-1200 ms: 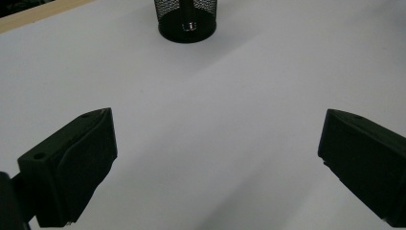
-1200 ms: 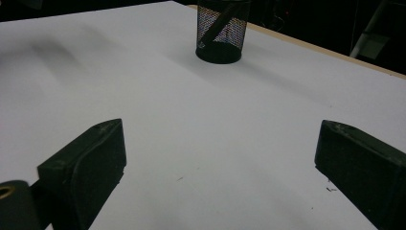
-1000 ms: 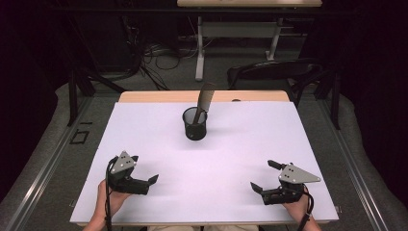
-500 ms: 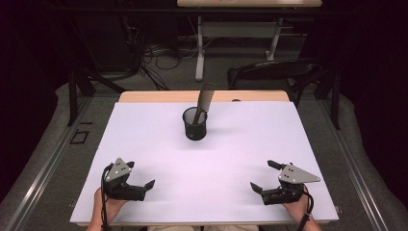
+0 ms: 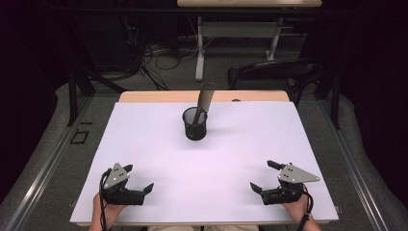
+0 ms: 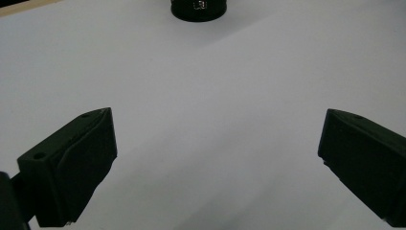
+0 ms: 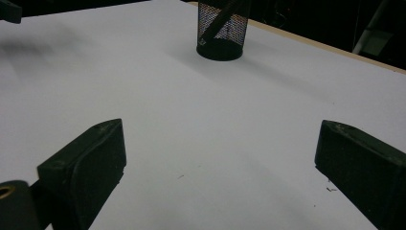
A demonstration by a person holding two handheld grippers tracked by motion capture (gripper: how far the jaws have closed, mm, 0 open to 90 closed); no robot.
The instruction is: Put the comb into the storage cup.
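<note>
Looking down from the high view, the left gripper (image 5: 138,179) rests at seven o'clock on the white table (image 5: 154,144) and the right gripper (image 5: 263,176) at five o'clock, both spread wide, grasping nothing. A black mesh cup (image 5: 194,124) stands toward twelve o'clock, a dark flat tool (image 5: 204,100) leaning inside. From the left gripper view, released jaws; cup base (image 6: 199,9) at twelve. From the right gripper view, jaws released; cup (image 7: 222,29) at twelve.

A mesh cup (image 5: 195,124) stands near the table's (image 5: 144,139) far edge at mid-width, a flat tool (image 5: 204,98) leaning in it.
</note>
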